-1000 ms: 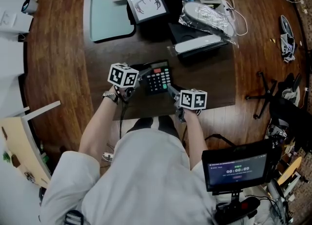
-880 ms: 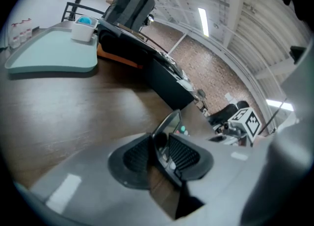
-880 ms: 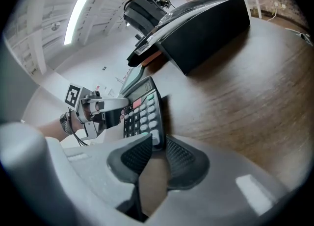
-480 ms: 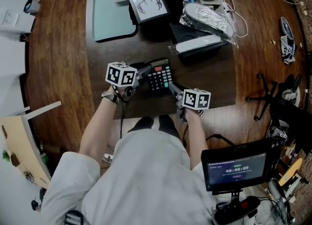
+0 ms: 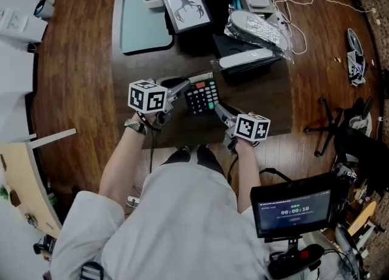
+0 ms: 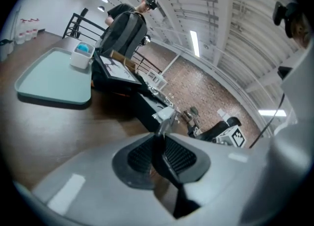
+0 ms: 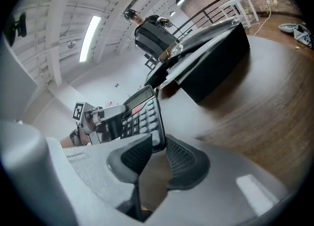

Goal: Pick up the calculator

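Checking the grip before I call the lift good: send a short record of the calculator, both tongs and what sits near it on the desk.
calculator: keys up, tilted, spanning the two grippers above the dark desk
left gripper: tongs have just been closing, now pressed on the calculator's thin edge
right gripper: tongs clamped on the calculator's near corner
nearby: teal tray and framed picture further back, both apart from it
lift: looks raised in the right gripper view, clearance uncertain
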A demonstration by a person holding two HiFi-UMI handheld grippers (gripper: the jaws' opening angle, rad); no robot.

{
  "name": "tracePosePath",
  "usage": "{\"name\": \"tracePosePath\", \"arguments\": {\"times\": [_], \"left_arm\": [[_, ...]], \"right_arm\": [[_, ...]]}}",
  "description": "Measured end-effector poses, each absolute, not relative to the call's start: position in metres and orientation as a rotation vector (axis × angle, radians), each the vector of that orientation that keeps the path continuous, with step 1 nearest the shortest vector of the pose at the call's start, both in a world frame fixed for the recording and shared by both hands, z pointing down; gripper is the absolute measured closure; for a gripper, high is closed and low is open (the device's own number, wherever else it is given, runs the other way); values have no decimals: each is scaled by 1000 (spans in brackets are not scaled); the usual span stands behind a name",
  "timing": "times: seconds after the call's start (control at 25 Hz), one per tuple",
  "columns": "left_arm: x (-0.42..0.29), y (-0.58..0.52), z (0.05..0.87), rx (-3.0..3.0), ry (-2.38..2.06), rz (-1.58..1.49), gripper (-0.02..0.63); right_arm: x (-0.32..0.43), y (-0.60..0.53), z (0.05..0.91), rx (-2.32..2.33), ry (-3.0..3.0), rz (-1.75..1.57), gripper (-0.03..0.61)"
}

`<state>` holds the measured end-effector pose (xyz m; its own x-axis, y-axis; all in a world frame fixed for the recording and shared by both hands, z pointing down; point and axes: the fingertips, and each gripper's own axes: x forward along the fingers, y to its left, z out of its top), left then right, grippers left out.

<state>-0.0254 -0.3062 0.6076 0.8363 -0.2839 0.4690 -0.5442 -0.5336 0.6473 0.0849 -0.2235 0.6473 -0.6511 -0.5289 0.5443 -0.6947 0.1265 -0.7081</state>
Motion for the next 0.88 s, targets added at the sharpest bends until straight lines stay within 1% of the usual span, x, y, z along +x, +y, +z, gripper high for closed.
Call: {"name": "tracePosePath", "arguments": {"times": [0.56,0.88], "left_arm": [[-40,-308,487,2413,-824,156,538],[-59,-300,409,2602,-993,38,537]], "right_arm": [[84,-256,539,1224,-2516,1171,485],[67,-272,469,1160,-2682,795,483]]}}
